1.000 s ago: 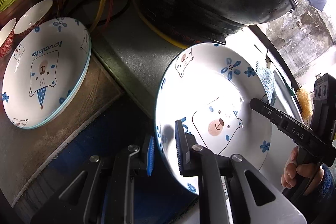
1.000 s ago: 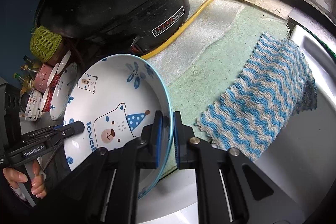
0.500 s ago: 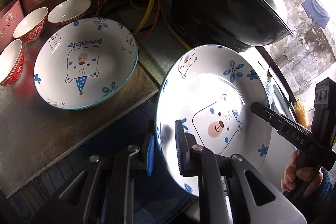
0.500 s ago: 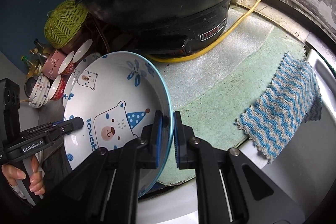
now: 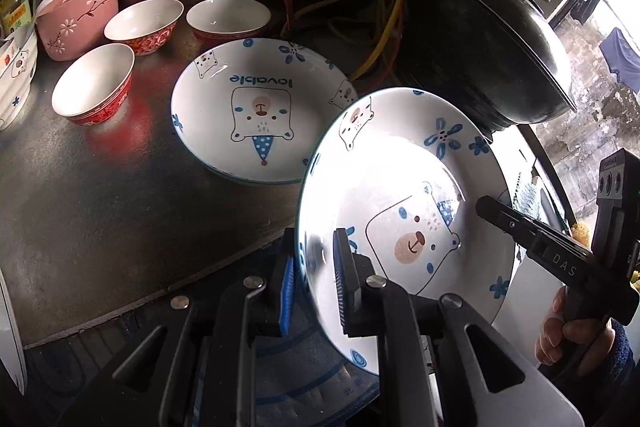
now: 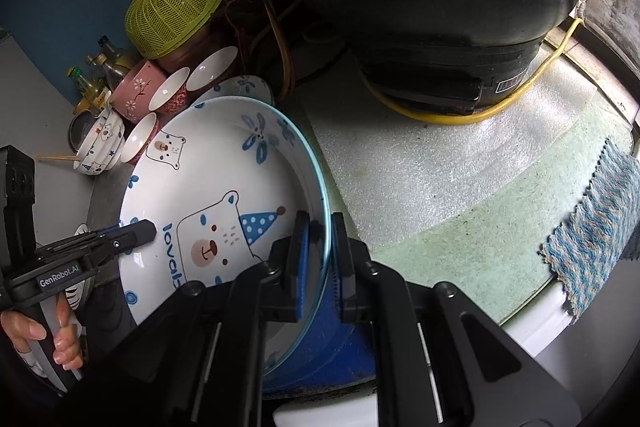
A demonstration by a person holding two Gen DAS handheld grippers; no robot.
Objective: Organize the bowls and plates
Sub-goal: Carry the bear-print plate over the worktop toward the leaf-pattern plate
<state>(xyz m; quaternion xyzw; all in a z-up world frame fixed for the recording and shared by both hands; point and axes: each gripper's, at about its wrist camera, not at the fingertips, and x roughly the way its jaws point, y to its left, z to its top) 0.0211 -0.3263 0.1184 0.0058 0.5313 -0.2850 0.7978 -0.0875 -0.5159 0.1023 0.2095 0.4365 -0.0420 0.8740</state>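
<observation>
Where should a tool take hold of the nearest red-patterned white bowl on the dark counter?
Grip the nearest red bowl by its thin rim, coming from above on the open side toward the camera. It sits upright and apart from its neighbours, and its flared wall leaves only the lip narrow enough to pinch.

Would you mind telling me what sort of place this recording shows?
Probably a home kitchen counter: a lidded black wok on a cooker, small bowls beside a bear-print plate, and bottles at the back.
</observation>
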